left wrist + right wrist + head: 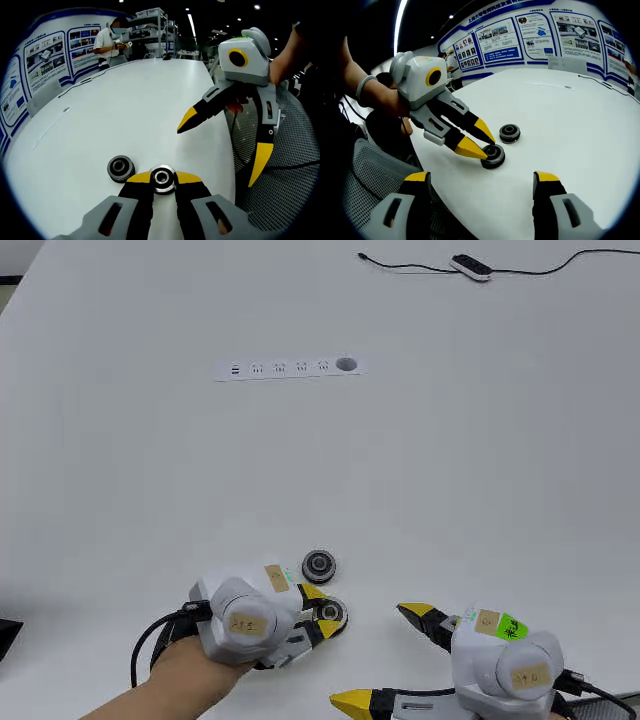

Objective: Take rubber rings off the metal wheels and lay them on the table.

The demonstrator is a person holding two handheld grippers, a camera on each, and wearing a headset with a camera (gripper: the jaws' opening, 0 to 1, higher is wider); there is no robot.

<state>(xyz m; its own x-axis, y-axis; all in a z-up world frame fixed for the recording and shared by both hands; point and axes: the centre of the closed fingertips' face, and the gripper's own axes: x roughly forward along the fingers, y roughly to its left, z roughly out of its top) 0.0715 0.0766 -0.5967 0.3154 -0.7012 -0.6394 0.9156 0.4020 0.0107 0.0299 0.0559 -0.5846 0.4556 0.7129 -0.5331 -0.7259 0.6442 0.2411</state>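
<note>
Table [450, 500]: white and plain, spreading across the whole head view.
Power strip [290, 368]: white, lying flat at about 12 o'clock from the table's middle and running crosswise, with a round grey fitting at its 3 o'clock end.
Cable [560, 262]: black, trailing near the far edge at 1 o'clock and joining a small black-and-white box [471, 267] that is resting on the top.
Far wheel [319, 565]: sitting flat at 6 o'clock, showing a dark rim around a metal hub.
Near wheel [331, 614]: lying just beside it at its 5 o'clock, not touching it.
Dark object [5, 635]: poking in at 8 o'clock, too cut off to tell.
</note>
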